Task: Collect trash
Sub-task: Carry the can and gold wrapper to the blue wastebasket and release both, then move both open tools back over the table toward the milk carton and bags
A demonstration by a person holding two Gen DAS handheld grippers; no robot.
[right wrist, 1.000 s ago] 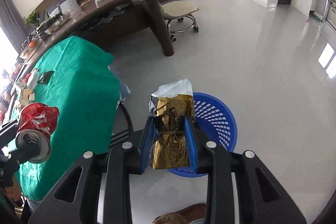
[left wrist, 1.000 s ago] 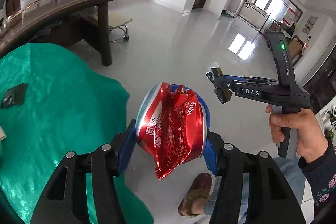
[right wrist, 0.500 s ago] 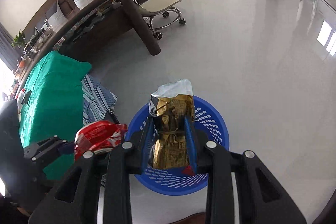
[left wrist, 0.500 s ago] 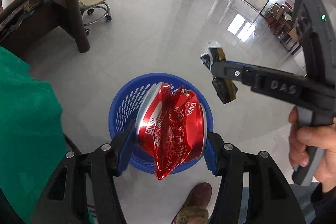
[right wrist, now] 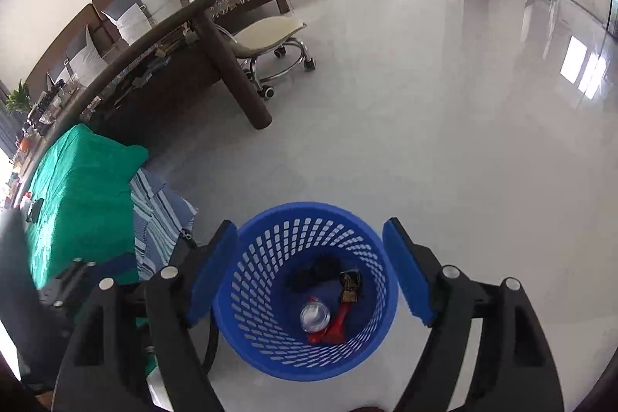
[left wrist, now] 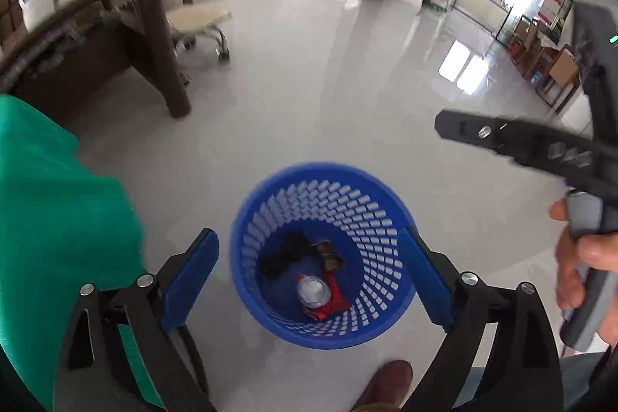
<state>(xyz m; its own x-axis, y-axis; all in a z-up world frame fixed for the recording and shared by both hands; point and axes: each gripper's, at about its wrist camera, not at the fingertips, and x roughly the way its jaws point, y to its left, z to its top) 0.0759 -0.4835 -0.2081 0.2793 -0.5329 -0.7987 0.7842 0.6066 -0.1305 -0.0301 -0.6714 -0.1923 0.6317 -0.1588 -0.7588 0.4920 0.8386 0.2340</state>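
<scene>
Both tools hang spread wide and empty over the blue bin [left wrist: 247,257] on the floor: left tool [left wrist: 309,273], right tool [right wrist: 309,273]. Inside the bin lie the crushed red can [right wrist: 322,323], a gold wrapper [right wrist: 349,284] and something dark [right wrist: 313,273]. The drop step looks done; next, I judge, is turning toward the green counter [right wrist: 81,180], where small items seem to remain. No label or writing reads clearly

The dark clump [left wrist: 284,253] in the blue basket [left wrist: 386,203] is too blurred to identify.
</scene>
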